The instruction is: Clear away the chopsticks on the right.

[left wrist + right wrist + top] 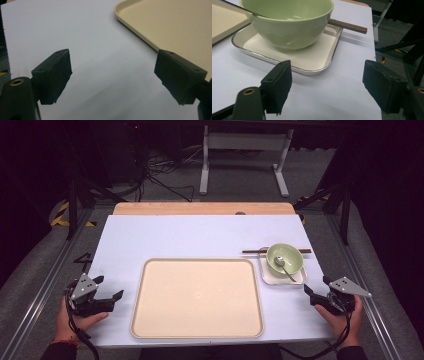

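A: What's on the table point(150, 240)?

B: A big tan tray point(197, 298) in the middle, with nothing on it. To its right sits a small white dish point(280, 276). A green bowl point(284, 258) stands on the dish, and a spoon point(283, 266) lies in the bowl. Brown chopsticks point(276, 251) lie just behind the bowl.

A: Has any work been done yet?

B: I don't think so. Nothing has gone onto the tray, and nobody is holding anything. It looks like the very start, so all of it is left to do.

A: What are the grippers doing?

B: The right gripper point(320, 296) sits near the table's right edge. Its jaws are spread wide with nothing between them. The left gripper point(111, 288) rests left of the tray, jaws spread too, nothing in them.

A: Where is the bowl from the right jaws?

B: Just ahead of them and a bit to the left in the right gripper view. The dish's near edge is close to the jaws but not touching.
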The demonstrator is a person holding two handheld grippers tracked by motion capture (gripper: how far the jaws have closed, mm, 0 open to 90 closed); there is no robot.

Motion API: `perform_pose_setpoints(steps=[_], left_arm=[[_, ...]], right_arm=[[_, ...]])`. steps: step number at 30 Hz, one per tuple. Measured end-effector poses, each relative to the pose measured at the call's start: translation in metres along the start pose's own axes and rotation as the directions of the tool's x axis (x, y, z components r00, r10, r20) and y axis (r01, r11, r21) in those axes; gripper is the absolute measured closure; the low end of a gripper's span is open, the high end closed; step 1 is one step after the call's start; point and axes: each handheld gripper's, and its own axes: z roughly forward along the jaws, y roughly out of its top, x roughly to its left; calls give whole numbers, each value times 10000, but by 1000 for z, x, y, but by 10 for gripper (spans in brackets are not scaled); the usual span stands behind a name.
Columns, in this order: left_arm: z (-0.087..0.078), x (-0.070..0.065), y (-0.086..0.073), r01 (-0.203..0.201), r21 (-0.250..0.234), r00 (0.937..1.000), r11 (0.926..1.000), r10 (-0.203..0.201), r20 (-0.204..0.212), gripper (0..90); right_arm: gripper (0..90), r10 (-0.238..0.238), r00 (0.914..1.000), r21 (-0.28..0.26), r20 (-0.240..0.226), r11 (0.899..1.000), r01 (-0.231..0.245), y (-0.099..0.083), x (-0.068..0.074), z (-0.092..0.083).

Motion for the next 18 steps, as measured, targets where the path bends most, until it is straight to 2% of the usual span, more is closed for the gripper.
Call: perform_pose_setpoints(steps=[5,11,14,18], left_arm=[[1,-4,0,-221,36,9994,9997,220,271,166],[2,-2,-2,-372,119,9988,9992,367,334,141],[0,-2,-1,-413,60,9983,9991,410,412,138],[2,-3,0,-489,161,9980,9987,481,420,134]], right_arm=[[242,-59,10000,20,-45,10000,60,1,1,1],[257,35,10000,-28,-61,10000,-35,4,-2,1],[280,114,9999,22,-36,9999,-114,7,-7,3],[326,473,9988,117,-133,9988,-471,16,-19,7]])
